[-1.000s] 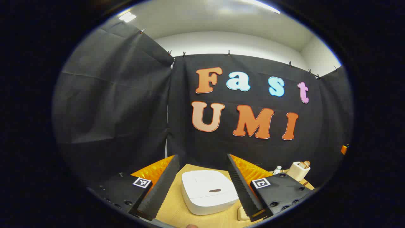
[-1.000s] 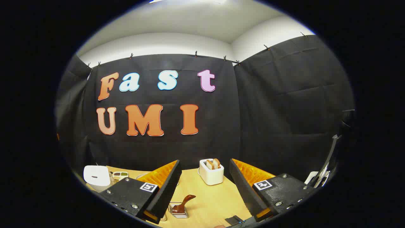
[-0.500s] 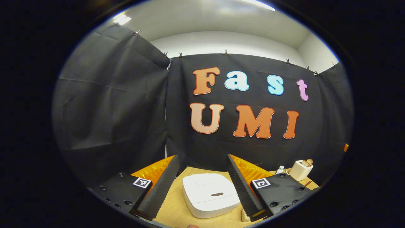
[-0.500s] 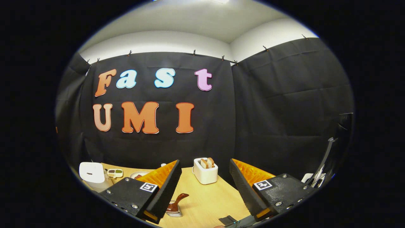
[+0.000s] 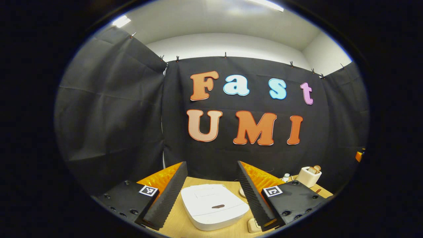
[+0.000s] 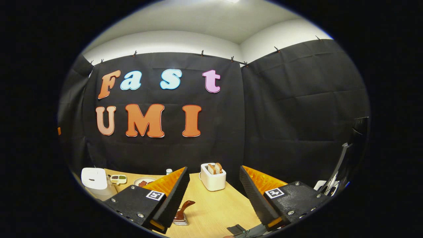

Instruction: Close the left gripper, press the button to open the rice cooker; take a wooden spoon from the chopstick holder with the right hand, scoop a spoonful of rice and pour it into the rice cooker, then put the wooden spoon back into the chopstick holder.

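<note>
A light wooden table [image 6: 211, 211] is seen. A white two-slot toaster [image 6: 213, 178] stands on it. To the toaster's left a small white bottle [image 6: 169, 171], a white plate [image 6: 144, 181], a compartmented condiment tray [image 6: 118, 179] and a white square rice cooker [image 6: 95, 181] are set. Nearer than the toaster, a brown wooden spoon [image 6: 184, 208] rests in a low holder.

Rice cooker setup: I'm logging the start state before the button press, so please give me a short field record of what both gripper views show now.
rice cooker: white, lid closed, on the wooden table, lying between the left gripper's open jaws in the left gripper view
button: dark oval on the lid, not yet pressed
left gripper: open, held above the table
right gripper: open, empty
wooden spoon: brown, standing in a small holder near the right gripper's left finger
toaster: white, bread in its slots, at the back
</note>
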The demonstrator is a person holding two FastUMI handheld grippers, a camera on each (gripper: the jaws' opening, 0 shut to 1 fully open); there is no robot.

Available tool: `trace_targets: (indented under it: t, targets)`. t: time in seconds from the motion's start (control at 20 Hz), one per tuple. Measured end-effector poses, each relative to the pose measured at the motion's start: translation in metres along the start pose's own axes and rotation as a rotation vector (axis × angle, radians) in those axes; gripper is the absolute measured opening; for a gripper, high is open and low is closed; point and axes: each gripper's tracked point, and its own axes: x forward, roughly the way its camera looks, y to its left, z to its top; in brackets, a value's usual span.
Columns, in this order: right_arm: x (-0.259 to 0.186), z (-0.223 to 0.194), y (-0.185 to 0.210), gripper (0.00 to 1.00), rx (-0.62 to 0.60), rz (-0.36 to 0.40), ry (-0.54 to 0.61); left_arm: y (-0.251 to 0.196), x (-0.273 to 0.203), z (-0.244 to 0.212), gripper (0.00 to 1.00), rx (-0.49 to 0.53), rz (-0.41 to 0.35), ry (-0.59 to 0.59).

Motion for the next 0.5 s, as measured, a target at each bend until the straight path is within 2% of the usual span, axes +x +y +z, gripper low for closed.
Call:
trace_targets:
  t: [0.3, 0.45, 0.5]
  targets:
    - [0.0026, 0.0008, -0.0008, 0.95, -0.01, -0.004, -0.005, 0.0005, 0.0047, -0.0071, 0.98, -0.022, -0.009, 0.022]
    - [0.0044, -0.0009, 0.0024, 0.95, -0.009, -0.001, 0.001, 0.0012, 0.0062, -0.0072, 0.83, -0.011, -0.007, 0.026]
    - [0.0041, -0.0003, 0.0042, 0.95, -0.008, 0.004, 0.002, 0.0041, 0.0061, -0.0086, 0.74, -0.007, 0.0, 0.027]
